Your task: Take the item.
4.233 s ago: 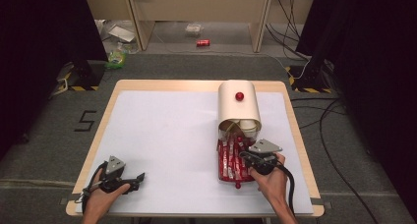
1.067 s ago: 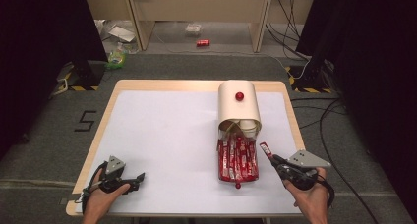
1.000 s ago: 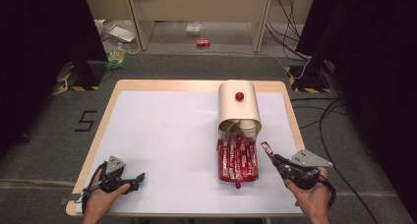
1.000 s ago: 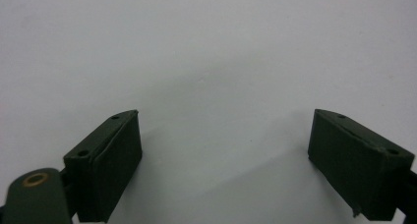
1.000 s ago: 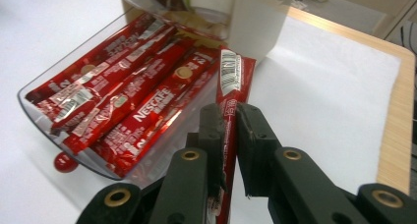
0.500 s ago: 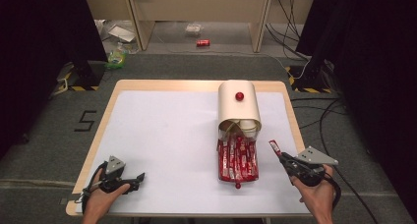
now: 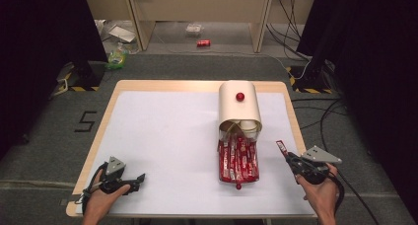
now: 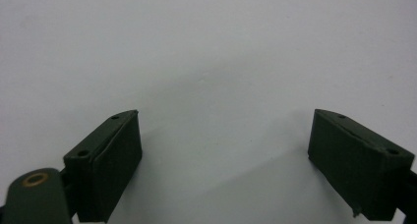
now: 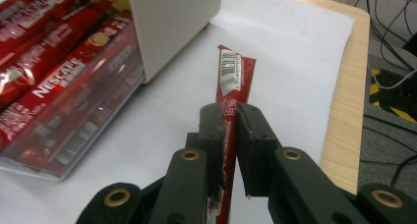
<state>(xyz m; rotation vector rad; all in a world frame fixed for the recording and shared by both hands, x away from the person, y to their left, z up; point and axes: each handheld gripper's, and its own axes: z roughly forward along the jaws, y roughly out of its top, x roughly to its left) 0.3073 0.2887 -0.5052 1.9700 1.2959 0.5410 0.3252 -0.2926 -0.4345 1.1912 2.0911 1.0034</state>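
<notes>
Sachets (image 9: 54, 81) reading NESCAFE, barcoded stick (image 9: 235, 81) in jaws

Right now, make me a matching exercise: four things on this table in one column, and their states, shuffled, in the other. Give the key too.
Things:
1. left gripper
2. right gripper
3. cream dispenser box with a red knob
4. clear plastic drawer of red sachets

States:
A. pulled out toward the person, full of red packets
B. jaws shut on a single red stick sachet
C. stands at the far right part of the white table sheet, open at its front
D. jaws open, nothing between them, low over the bare sheet

Pairs: 1-D, 2-B, 3-C, 4-A
</notes>
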